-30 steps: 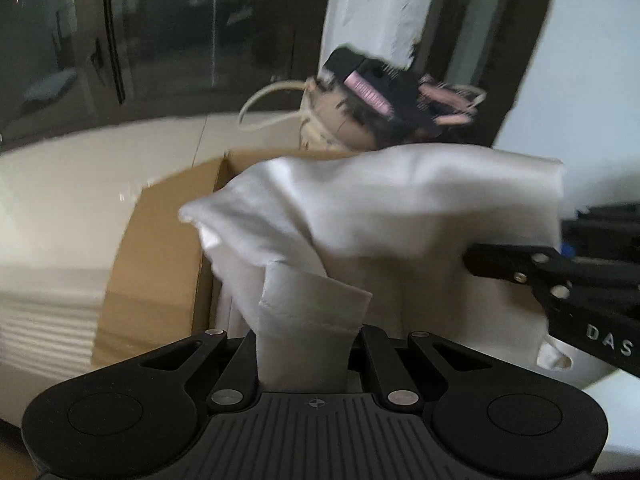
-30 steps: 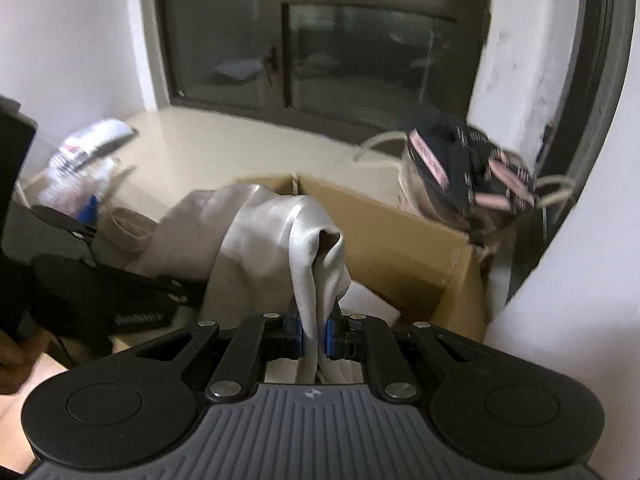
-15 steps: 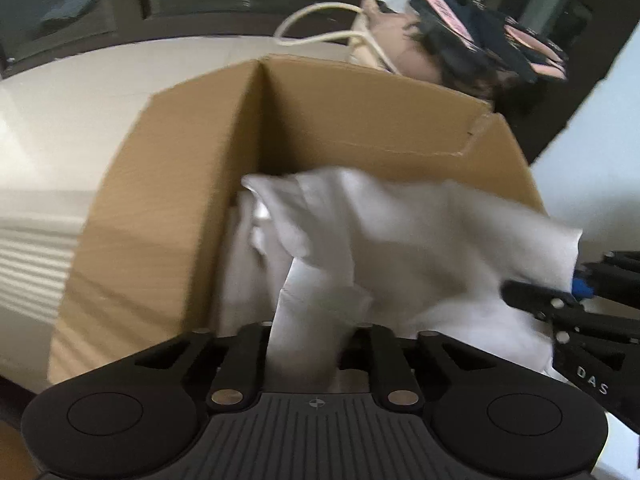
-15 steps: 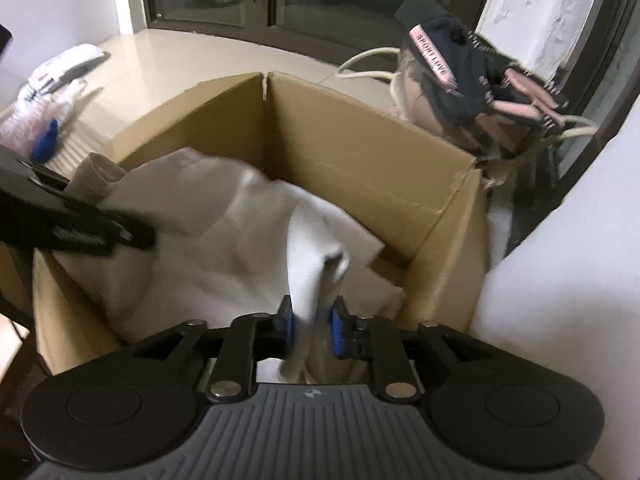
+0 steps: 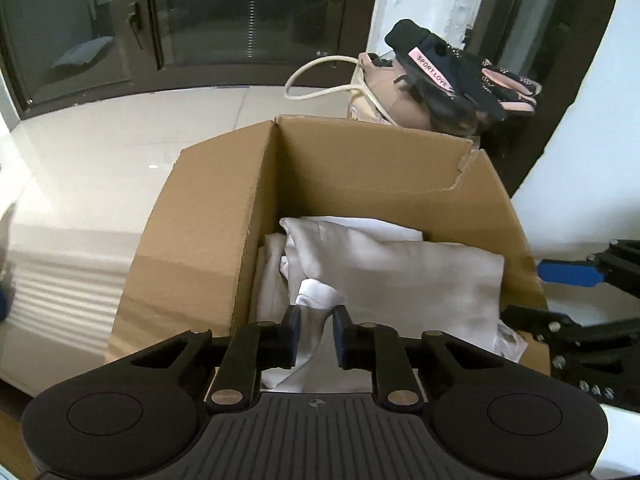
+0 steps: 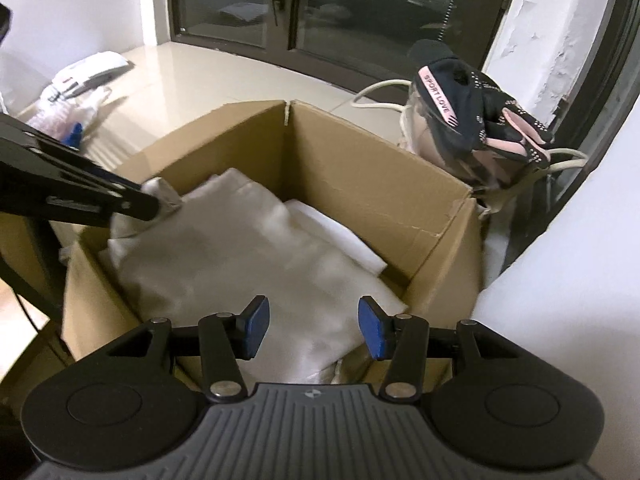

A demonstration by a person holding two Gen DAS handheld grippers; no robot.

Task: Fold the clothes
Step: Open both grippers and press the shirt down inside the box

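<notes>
R wrist: bag [image 6: 476,128] behind box [image 6: 360,176].

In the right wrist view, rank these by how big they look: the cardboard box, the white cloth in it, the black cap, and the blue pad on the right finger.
1. Cardboard box
2. White cloth
3. Black cap, though it sits farther back, so its true size is unsure
4. Blue pad, smallest despite being nearest the camera

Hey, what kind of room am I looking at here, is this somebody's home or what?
Probably a lived-in home, by a bay-window ledge. A cardboard box of folded white clothes sits by the dark window, and a tote bag stuffed with garments stands behind it.
</notes>
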